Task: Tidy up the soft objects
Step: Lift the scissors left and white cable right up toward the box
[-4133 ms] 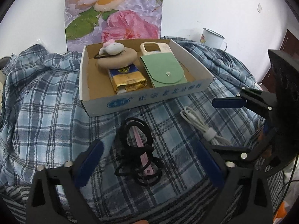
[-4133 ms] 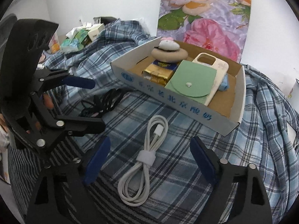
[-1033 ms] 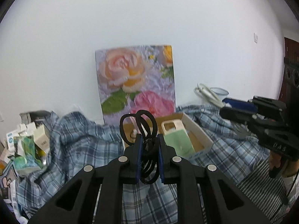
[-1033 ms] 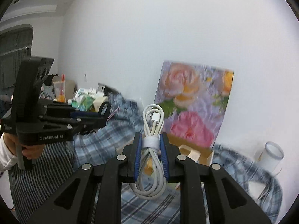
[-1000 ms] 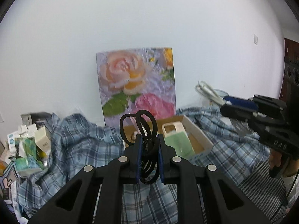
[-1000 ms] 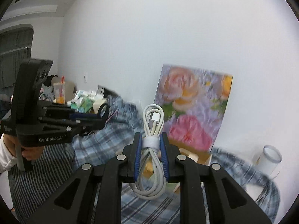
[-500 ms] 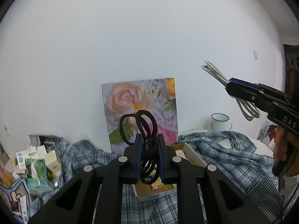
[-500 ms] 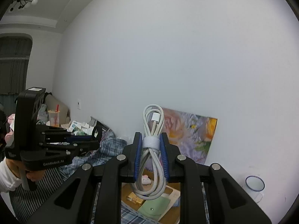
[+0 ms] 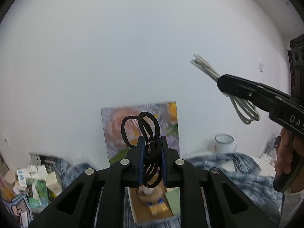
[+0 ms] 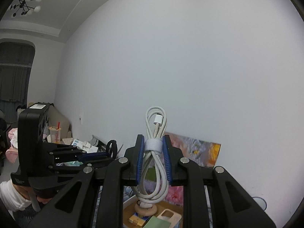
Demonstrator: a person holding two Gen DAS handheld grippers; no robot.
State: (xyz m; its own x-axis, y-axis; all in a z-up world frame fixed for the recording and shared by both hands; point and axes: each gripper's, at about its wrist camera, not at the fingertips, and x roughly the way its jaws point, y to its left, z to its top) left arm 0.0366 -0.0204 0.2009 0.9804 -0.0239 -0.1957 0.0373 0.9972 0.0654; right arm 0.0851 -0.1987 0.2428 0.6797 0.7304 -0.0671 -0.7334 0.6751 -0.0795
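On right gripper (image 9: 221, 84) side, white letters "DAS"

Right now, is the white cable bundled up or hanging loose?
Bundled. The white cable is coiled into loops with a pale strap wrapped round its middle, and the right gripper is shut on it at that strap.

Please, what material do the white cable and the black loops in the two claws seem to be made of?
White cable: probably braided fabric sheath, matte; a woven texture shows, with a soft strap around it. Black loops: likely elastic fabric hair ties, matte; thin, limp, slightly fuzzy bands.
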